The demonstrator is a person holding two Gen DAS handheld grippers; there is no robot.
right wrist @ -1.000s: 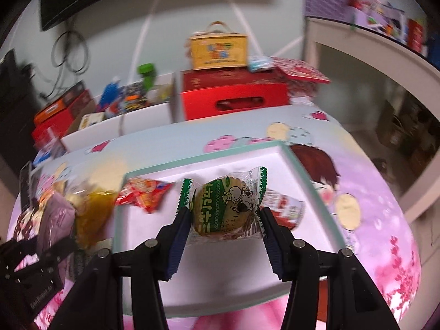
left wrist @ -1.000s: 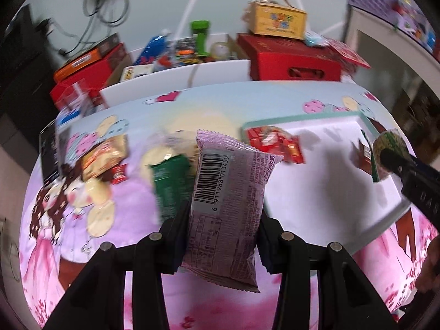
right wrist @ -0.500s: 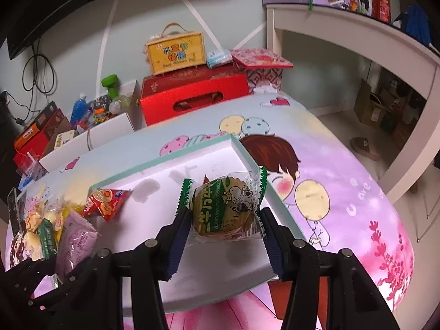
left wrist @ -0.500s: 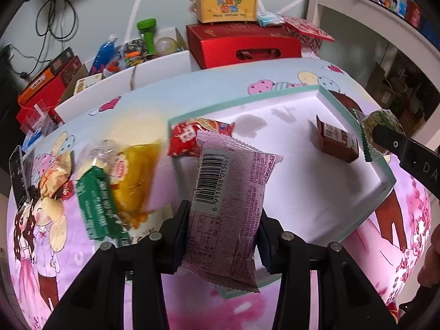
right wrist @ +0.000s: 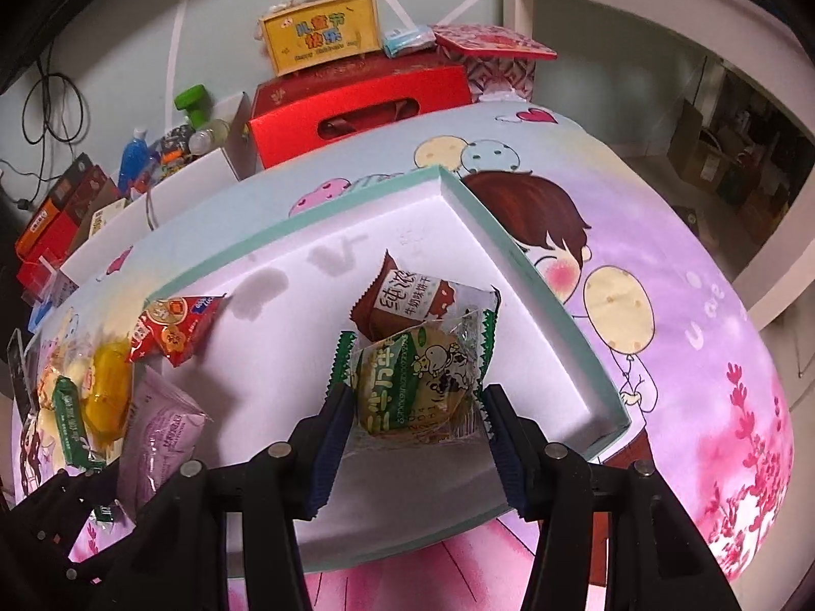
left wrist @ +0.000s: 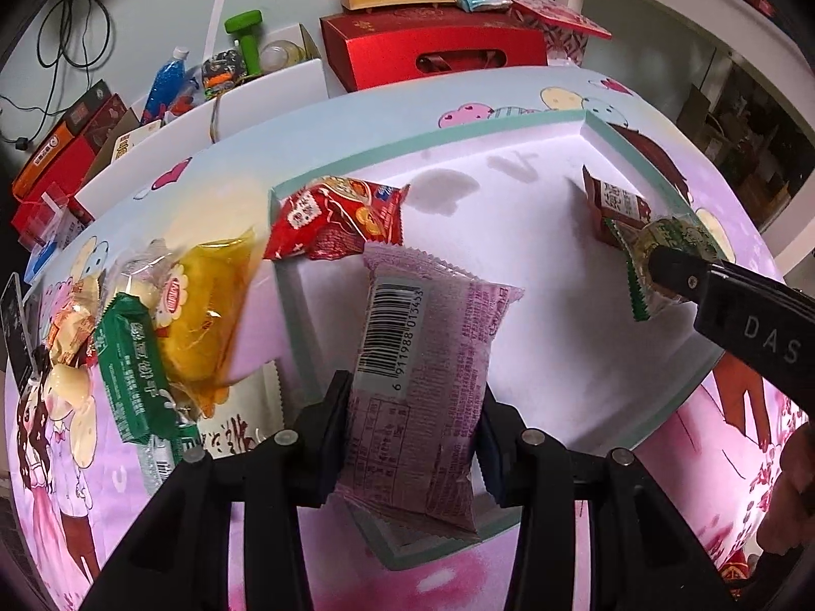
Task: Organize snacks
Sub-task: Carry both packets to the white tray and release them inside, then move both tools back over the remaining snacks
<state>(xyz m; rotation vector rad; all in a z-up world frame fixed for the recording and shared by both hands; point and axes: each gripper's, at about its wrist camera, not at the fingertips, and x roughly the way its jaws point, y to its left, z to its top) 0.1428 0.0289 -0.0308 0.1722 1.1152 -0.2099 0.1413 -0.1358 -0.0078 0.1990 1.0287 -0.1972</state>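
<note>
Clamped between the fingers of the left gripper (left wrist: 413, 425): a purple packet (left wrist: 425, 392), barcode side up, held by its long edges. Clamped in the right gripper (right wrist: 416, 407): a green cake packet (right wrist: 417, 382), squeezed at both sides.

Compared with a second ago, both now lower and nearer over the white tray (left wrist: 509, 275). The purple packet hanging above the near left part of the tray floor, not yet resting. The green cake packet just in front of the brown wafer packet (right wrist: 407, 300), near the right wall; touching or not, cannot tell.

Already inside the tray: the brown wafer packet and a red snack bag (left wrist: 333, 221), the last one lying over the left rim.

Left outside on the cartoon tablecloth (right wrist: 662, 305): a yellow pack (left wrist: 206, 305), a green bar (left wrist: 131, 366) and some smaller sweets.

Probably the release step next: opening both pairs of fingers, then back to the pile at the left.
</note>
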